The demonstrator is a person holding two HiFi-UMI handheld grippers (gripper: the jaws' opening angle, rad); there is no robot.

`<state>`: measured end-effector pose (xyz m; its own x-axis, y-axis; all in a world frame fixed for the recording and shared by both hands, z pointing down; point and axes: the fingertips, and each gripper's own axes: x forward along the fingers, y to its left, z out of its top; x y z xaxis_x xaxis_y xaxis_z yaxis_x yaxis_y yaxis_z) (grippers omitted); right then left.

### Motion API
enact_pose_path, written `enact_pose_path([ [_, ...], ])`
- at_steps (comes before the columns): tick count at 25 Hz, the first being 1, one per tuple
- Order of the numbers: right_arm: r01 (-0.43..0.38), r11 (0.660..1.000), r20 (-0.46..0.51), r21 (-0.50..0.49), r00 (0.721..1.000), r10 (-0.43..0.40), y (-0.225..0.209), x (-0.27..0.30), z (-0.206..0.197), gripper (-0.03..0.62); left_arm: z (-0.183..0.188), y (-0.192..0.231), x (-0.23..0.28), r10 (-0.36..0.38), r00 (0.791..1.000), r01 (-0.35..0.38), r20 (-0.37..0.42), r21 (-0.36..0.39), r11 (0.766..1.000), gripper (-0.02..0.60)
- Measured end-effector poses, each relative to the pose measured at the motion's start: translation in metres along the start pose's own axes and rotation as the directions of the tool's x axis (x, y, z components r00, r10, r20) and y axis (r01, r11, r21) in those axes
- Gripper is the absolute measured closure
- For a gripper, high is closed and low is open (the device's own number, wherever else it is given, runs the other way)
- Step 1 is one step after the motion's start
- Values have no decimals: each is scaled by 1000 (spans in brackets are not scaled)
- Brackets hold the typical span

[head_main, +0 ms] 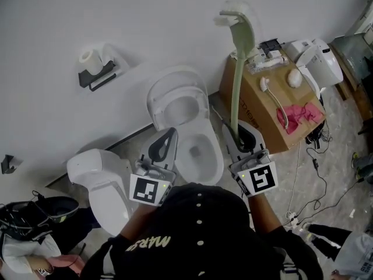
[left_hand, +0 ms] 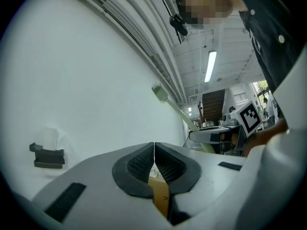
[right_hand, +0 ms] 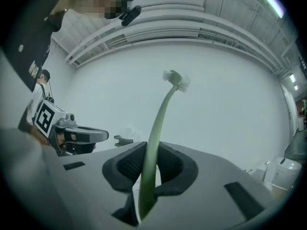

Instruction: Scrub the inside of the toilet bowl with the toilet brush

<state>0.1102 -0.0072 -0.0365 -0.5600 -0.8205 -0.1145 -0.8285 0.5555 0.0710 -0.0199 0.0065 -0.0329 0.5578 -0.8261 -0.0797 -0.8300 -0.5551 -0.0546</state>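
Clamping the pale green, long-handled plastic toilet brush [right_hand: 160,114] low on its stem, my right gripper [right_hand: 149,164] holds it upright. The jaws press on the handle from both sides, and the brush's broad end rises high above them against the white wall. The brush stands outside the open white ceramic toilet bowl [head_main: 201,150], just to its right, in front of a brown cardboard box [head_main: 262,109]. My left gripper [left_hand: 154,163] hovers beside the bowl's left rim, jaws closed together on nothing.
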Motion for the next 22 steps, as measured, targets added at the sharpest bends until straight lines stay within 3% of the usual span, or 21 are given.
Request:
enact_pose_path([
  [22, -13, 1000, -44, 15, 999, 13, -1, 0, -5, 522, 0, -3, 15, -21, 1000, 21, 4, -22, 1000, 557],
])
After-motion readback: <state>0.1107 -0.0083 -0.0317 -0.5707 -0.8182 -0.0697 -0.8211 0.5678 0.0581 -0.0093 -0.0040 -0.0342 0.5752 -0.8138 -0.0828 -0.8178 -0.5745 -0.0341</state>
